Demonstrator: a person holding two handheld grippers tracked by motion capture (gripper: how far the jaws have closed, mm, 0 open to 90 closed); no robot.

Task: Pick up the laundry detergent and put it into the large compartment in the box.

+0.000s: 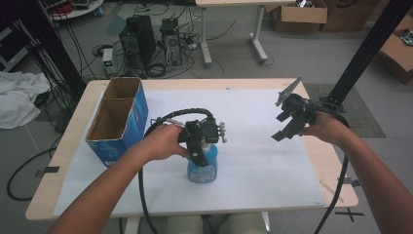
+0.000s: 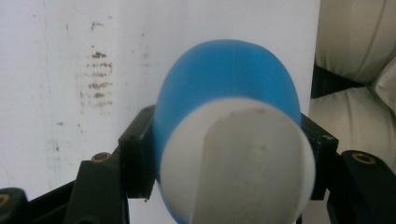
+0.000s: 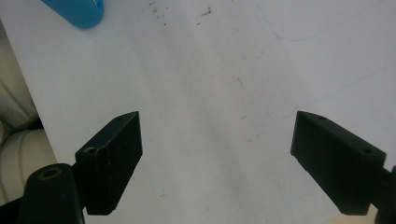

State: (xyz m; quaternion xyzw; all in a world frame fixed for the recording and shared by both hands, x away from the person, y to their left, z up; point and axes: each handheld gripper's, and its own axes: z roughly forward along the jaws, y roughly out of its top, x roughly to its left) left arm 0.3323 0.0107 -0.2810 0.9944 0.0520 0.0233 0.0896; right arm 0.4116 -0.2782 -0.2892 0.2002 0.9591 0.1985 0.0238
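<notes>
Left tongs [image 1: 200, 155] clamp the blue bottle [image 1: 202, 168] near its white cap to steady it, while right tongs [image 1: 291, 122] hover open well aside.

- A blue cardboard box [image 1: 119, 122], open at the top with two compartments, stands on the left part of the bench [image 1: 311, 85].
- A white sheet [image 1: 253, 146] covers most of the bench top, with brownish smudges [image 2: 95, 77] on it.
- Two black computer towers [image 1: 151, 39] stand on the floor beyond the far edge, among loose cables.
- A white cloth [image 1: 17, 97] lies on the floor at far left.
- Brown cardboard boxes [image 1: 299, 14] sit on the floor at far right.
- A second table's legs [image 1: 258, 34] rise behind.
</notes>
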